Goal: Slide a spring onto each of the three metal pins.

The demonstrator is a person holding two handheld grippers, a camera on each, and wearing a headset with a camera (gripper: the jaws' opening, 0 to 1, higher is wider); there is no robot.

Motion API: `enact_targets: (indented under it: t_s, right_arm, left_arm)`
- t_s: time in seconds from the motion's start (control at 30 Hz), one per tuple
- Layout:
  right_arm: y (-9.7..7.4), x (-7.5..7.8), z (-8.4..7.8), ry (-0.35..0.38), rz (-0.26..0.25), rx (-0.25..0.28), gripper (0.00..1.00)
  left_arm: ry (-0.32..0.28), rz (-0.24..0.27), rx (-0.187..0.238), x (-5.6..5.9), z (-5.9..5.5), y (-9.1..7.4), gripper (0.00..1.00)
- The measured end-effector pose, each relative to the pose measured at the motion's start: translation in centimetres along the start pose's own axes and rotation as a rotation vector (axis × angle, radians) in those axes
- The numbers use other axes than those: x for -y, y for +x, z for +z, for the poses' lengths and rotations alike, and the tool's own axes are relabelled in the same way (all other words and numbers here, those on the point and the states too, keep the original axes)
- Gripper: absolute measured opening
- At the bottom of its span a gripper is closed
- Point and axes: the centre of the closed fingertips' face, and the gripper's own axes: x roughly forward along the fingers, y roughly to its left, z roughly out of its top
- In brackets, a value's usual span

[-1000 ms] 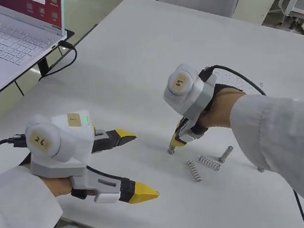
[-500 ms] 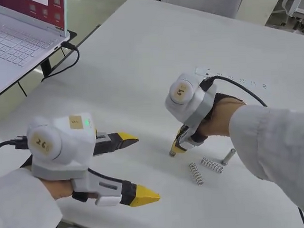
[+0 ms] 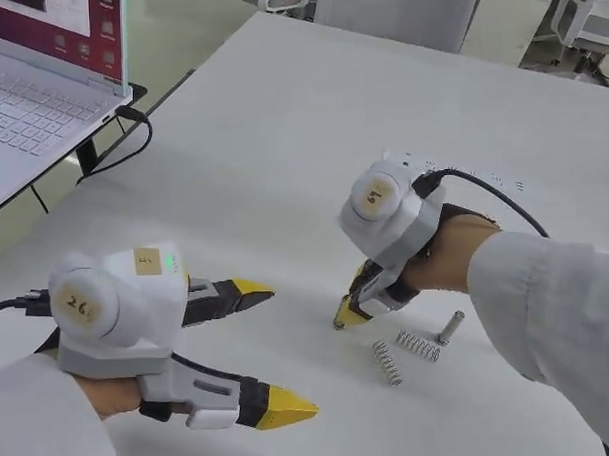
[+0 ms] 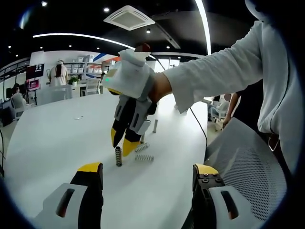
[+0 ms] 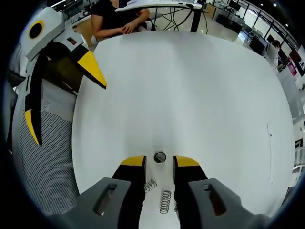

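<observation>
No material change — right gripper [image 3: 343, 318] still stands over the upright, apparently spring-clad pin [image 4: 117, 156], jaws slightly parted, not clamping; left gripper [image 3: 292, 348] wide open, empty; two springs [image 3: 419, 344] lie loose just right — two pins judged outstanding.

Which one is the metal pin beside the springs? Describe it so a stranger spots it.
On the white table, find the right gripper with its yellow tips down. Beside it are two coiled springs, and next to them the pin: a smooth solid rod, not a coil.
</observation>
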Motion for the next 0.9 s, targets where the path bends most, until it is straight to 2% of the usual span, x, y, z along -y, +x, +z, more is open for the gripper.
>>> enact_targets:
  t_s: [0.27, 0.43, 0.5, 0.6, 0.63, 0.73, 0.9]
  right_arm:
    - [-1.3, -0.4, -0.6, 0.085, -0.032, 0.102, 0.22]
    - [-2.1, -1.2, -0.7, 0.216, -0.061, 0.241, 0.23]
    - [-2.4, -1.2, -1.0, 0.266, -0.093, 0.300, 0.26]
    - [-2.7, -1.6, -1.5, 0.313, -0.132, 0.357, 0.26]
    - [-3.0, -1.4, -1.8, 0.317, -0.166, 0.376, 0.27]
    - [-3.6, -1.6, -1.9, 0.362, -0.191, 0.441, 0.27]
    - [-4.6, -1.7, -2.7, 0.370, -0.251, 0.486, 0.31]
  left_arm:
    - [0.005, -0.004, 0.002, 0.1, 0.4, 0.1, 0.74]
    - [0.008, -0.007, 0.005, 0.2, 0.6, 0.1, 0.73]
    - [0.011, -0.007, 0.007, 0.3, 0.7, 0.1, 0.73]
    - [0.015, -0.011, 0.008, 0.4, 0.8, 0.1, 0.73]
    - [0.017, -0.013, 0.005, 0.4, 0.8, 0.1, 0.73]
    - [0.019, -0.016, 0.001, 0.6, 0.9, 0.1, 0.73]
    - [0.020, -0.018, 0.003, 0.7, 1.2, 0.1, 0.73]
